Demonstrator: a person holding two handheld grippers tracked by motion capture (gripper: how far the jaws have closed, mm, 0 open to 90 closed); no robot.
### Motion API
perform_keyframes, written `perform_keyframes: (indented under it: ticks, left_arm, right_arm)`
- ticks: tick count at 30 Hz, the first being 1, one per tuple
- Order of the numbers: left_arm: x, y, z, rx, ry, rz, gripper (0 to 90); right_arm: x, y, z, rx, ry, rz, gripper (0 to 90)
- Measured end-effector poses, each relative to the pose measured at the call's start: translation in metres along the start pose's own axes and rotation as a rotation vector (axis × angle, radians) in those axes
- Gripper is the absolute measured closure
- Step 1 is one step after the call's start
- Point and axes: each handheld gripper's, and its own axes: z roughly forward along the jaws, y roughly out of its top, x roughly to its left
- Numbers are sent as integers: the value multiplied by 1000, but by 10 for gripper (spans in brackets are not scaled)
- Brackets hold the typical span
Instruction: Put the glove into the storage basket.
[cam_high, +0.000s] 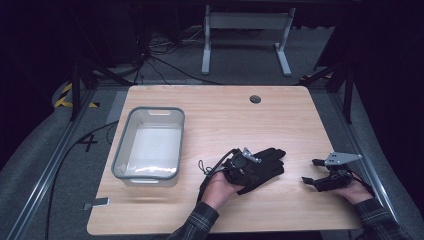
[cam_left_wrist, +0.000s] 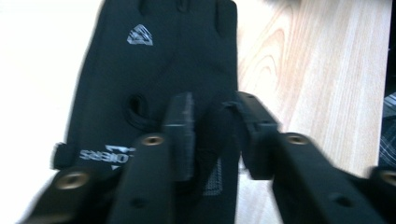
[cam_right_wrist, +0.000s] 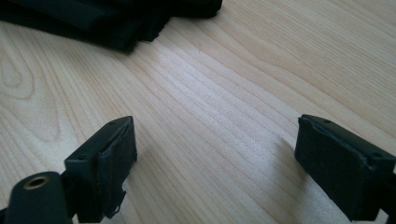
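On the table (cam_high: 220, 120) in the high view: black glove (cam_high: 262, 167) near the front edge with left gripper (cam_high: 239, 167) over its cuff end, right gripper (cam_high: 312, 182) well apart to the right, grey bin (cam_high: 148, 145) off to the left. In the left gripper view: jaws partly apart over the glove (cam_left_wrist: 159, 70), a fold of its fabric between the pads, firm pinch not clear. In the right gripper view: jaws wide over bare wood, nothing between, glove edge (cam_right_wrist: 112, 21) at top left.

Just ahead of my left gripper (cam_left_wrist: 212, 135), the black glove (cam_left_wrist: 159, 70) carries white lettering near its cuff, upside down to me; I can make out "OIERS", the rest cut off. Farther along it sits a small white triangular logo.
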Motion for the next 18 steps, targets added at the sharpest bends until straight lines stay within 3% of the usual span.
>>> perform_keyframes:
  ticks: [9, 18]
  left_arm:
    - [18, 14, 1, 9, 13, 46, 366]
    - [29, 29, 26, 35, 25, 108, 189]
  right_arm:
    - [0, 0, 0, 0, -1, 1, 132]
    - [0, 0, 0, 0, -1, 0, 132]
